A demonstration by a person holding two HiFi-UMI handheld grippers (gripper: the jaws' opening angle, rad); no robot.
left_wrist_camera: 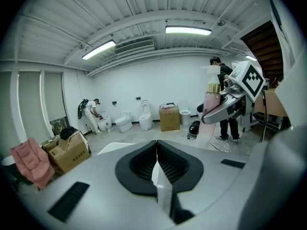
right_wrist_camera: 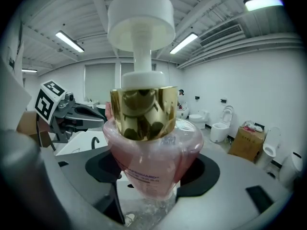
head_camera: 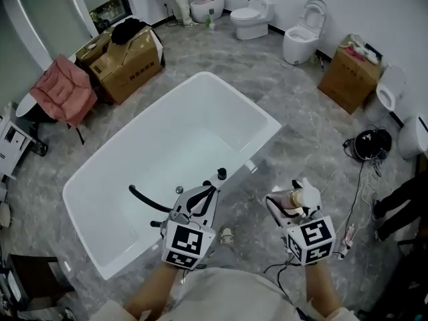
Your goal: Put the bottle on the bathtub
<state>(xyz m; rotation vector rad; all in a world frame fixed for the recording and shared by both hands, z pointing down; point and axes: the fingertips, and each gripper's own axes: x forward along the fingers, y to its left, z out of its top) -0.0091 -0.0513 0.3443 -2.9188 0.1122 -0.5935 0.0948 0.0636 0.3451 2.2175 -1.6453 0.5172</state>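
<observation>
A grey marbled floor [head_camera: 301, 112] runs to white walls [head_camera: 374, 5], along which several toilets [head_camera: 252, 17] stand. Cardboard boxes [head_camera: 127, 62] and a pink-draped chair [head_camera: 63, 89] sit at the left, and strip lights [left_wrist_camera: 188, 30] glow on the ribbed ceiling [left_wrist_camera: 144, 4].

The bottle [right_wrist_camera: 152, 150] is clear pink with a mirrored gold collar [right_wrist_camera: 144, 111] and white pump head [right_wrist_camera: 140, 16], the bathtub [head_camera: 180, 139] plain white, the floor [head_camera: 294, 92] grey and marble-veined, the left marker cube [head_camera: 185, 241] and right marker cube [head_camera: 311, 236] black squares on white, the cardboard box [head_camera: 127, 62] brown, the draped cloth [head_camera: 63, 89] pink.

Grey hand-held grippers [head_camera: 215, 182] [head_camera: 295, 196] bear black-and-white marker cubes [head_camera: 184, 241] [head_camera: 311, 238].
</observation>
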